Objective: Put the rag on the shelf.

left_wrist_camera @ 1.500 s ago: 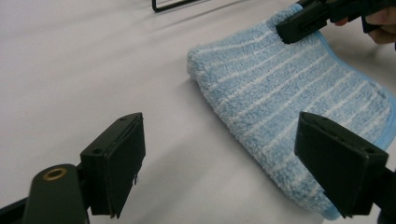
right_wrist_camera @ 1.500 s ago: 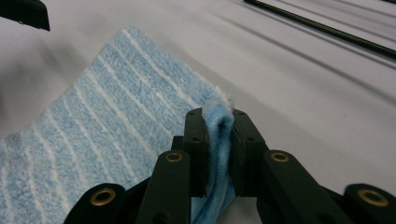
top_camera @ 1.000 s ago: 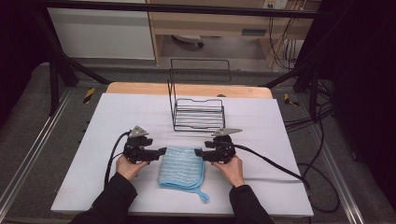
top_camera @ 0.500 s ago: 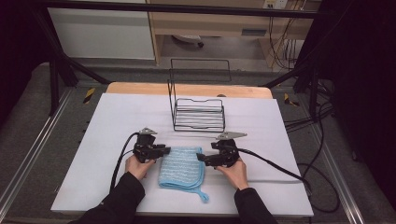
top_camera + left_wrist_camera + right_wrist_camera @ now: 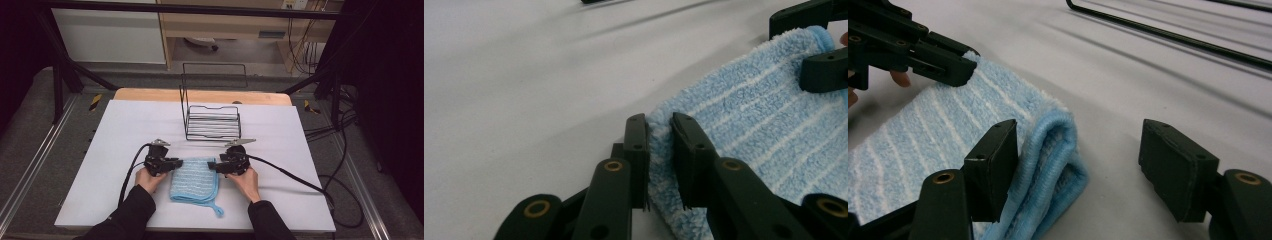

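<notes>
Two grippers flank the folded blue cloth (image 5: 194,178): left gripper (image 5: 659,135) jaws pinch its corner, right gripper (image 5: 1088,165) jaws gape apart.

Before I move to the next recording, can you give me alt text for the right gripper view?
The right gripper's two black jaws stand wide open around the folded corner of a blue striped terry cloth lying on a white table: one jaw rests against the cloth, the other is clear of it. Farther off, the left gripper is at the cloth's far edge, and a black wire rack crosses the top.

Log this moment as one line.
left claw: shut on blue cloth | right claw: open at folded corner | wire rack: behind
</notes>
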